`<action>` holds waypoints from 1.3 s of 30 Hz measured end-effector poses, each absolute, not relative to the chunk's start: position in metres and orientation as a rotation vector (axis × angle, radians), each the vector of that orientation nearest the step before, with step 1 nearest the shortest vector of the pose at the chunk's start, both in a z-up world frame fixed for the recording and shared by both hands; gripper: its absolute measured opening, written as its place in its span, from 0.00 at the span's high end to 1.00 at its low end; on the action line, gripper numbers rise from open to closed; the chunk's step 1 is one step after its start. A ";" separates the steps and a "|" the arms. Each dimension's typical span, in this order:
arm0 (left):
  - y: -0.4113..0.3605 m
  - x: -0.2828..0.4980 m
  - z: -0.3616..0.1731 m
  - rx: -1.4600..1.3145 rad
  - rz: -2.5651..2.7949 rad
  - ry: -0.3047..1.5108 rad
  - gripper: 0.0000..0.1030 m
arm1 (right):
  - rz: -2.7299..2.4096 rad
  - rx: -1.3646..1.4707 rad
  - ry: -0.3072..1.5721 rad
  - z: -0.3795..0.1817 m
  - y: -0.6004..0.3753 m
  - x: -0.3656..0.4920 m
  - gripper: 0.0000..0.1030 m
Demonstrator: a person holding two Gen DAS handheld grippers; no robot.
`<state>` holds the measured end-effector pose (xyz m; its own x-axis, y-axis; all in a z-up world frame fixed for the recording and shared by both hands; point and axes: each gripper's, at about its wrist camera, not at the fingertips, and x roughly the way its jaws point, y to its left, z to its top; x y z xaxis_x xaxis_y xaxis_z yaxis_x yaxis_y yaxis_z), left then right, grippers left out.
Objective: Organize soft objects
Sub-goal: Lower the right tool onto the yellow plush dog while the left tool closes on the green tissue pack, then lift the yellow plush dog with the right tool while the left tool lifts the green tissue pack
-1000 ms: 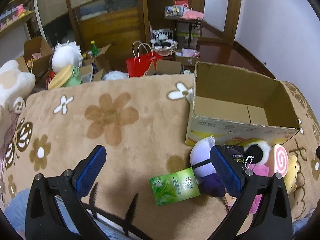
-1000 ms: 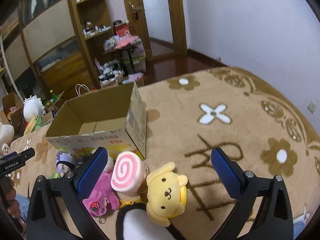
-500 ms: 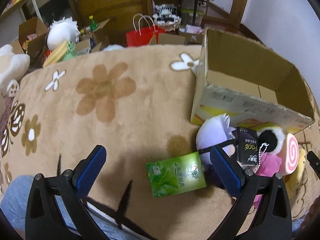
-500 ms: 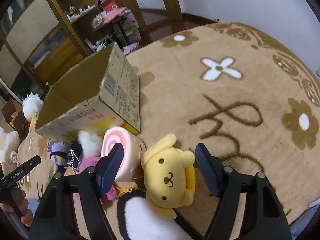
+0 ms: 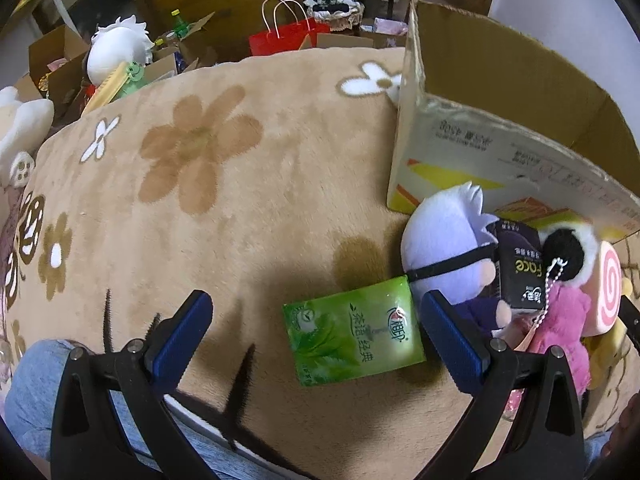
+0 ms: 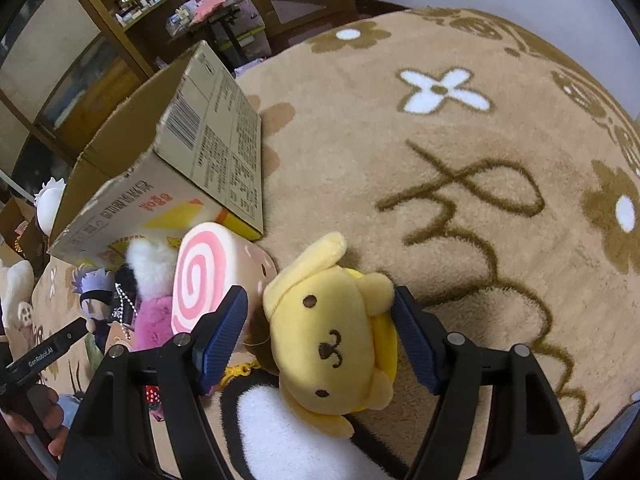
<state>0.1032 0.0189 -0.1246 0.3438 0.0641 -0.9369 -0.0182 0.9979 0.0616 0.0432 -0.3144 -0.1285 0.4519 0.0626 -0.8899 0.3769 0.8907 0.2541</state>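
Yellow dog [image 6: 332, 332]: lying on the blanket [image 6: 460, 184], between the right tool's [image 6: 320, 332] blue pads; whether they are pressing it, I cannot tell.
Neighbours: pink swirl roll [image 6: 204, 276] touching its ear; white plush [image 6: 288, 436] lying beneath.
Left tool [image 5: 316, 340]: standing wide over a green packet [image 5: 354, 346].
Box [image 5: 500, 92]: sitting behind the toys, interior hidden.

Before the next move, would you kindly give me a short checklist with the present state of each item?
1. Right hand-held gripper astride the yellow dog plush: ok; its jaws have just been closing.
2. Pads pressing on the plush: cannot tell.
3. Pink swirl plush outside the jaws: ok.
4. Left hand-held gripper open over the green tissue pack: ok.
5. Cardboard box open on top: ok.
6. Box floor clear: cannot tell.
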 end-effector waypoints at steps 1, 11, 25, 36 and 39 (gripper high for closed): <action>0.018 0.104 -0.126 0.047 0.051 1.224 0.01 | -0.205 0.454 1.098 -0.130 -0.314 0.044 0.25; 0.010 0.108 -0.146 0.080 0.044 1.288 0.01 | -0.215 0.423 1.128 -0.141 -0.314 0.050 0.32; 0.011 0.115 -0.168 0.040 0.022 1.372 0.16 | -0.209 0.349 1.127 -0.148 -0.308 0.056 0.38; 0.014 0.109 -0.154 0.020 0.022 1.320 0.25 | -0.202 0.308 1.077 -0.132 -0.306 0.049 0.45; 0.015 0.104 -0.143 0.023 0.015 1.275 0.25 | -0.201 0.274 1.006 -0.116 -0.300 0.042 0.45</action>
